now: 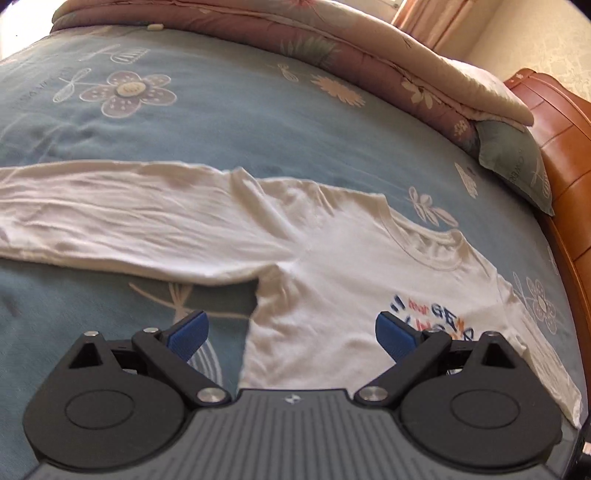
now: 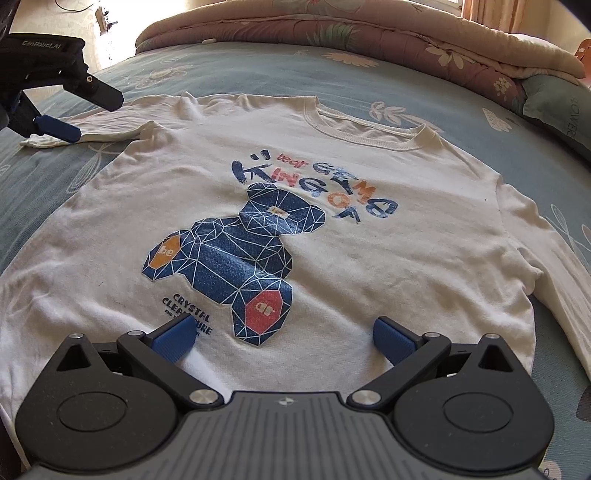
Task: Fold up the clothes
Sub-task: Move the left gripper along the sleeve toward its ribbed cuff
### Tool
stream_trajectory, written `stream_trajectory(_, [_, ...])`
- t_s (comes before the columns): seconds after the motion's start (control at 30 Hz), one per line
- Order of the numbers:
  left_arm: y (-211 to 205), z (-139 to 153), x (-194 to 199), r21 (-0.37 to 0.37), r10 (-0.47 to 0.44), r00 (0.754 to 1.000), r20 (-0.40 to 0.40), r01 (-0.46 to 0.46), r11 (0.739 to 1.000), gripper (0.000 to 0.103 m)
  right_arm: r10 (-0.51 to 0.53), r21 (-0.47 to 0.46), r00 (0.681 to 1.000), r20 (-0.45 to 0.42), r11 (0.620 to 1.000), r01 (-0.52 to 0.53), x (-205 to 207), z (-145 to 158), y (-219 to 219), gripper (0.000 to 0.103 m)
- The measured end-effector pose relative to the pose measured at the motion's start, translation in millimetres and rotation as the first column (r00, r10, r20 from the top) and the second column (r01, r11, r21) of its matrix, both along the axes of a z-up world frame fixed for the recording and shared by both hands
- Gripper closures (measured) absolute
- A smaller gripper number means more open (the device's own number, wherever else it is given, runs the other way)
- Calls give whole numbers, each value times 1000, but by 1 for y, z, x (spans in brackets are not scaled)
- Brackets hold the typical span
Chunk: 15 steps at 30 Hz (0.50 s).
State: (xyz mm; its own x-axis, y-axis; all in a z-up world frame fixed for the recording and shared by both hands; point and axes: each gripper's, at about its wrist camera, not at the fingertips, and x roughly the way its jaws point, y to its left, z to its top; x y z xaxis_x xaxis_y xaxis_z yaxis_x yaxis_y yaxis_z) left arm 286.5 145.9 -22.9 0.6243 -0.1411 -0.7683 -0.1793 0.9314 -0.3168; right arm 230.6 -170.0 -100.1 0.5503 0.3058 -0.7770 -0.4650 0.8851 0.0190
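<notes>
A blue flowered bedspread (image 2: pixel 258 70) covers the bed; a folded quilt (image 2: pixel 332 33) lies far, a wooden headboard (image 1: pixel 561 155) right.

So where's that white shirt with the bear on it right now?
The white shirt lies flat, print up, on the blue floral bedspread, filling the right wrist view. Its collar points toward the rolled quilt, and both tongs are open above it.

Blue floral bedsheet (image 1: pixel 229 122), folded pink quilt (image 1: pixel 351 48), green pillow (image 1: pixel 517 162), orange wooden headboard (image 1: pixel 561 147)
</notes>
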Motion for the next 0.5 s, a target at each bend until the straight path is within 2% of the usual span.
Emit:
stream_trajectory(0.1, [49, 1, 25, 15, 100, 995, 17, -101, 995, 6, -7, 90, 1000, 20, 996, 5, 0, 10, -5, 0])
stream_trajectory(0.13, [67, -2, 32, 1, 145, 989, 15, -145, 989, 6, -7, 122, 1000, 25, 993, 4, 0, 14, -7, 0])
stream_trajectory(0.2, [98, -15, 43, -47, 179, 984, -10, -179, 983, 6, -4, 176, 999, 35, 984, -2, -1, 20, -9, 0])
stream_trajectory(0.27, [120, -30, 49, -61, 216, 976, -38, -219, 974, 6, 3, 214, 999, 48, 977, -13, -2, 24, -9, 0])
stream_trajectory(0.37, [147, -52, 47, -32, 265, 960, -88, -269, 963, 6, -16, 238, 997, 69, 971, -1, -2, 24, -6, 0])
stream_trajectory(0.5, [182, -59, 20, -92, 283, 958, -45, -286, 954, 6, -18, 244, 1000, 9, 970, 15, 7, 10, -2, 0])
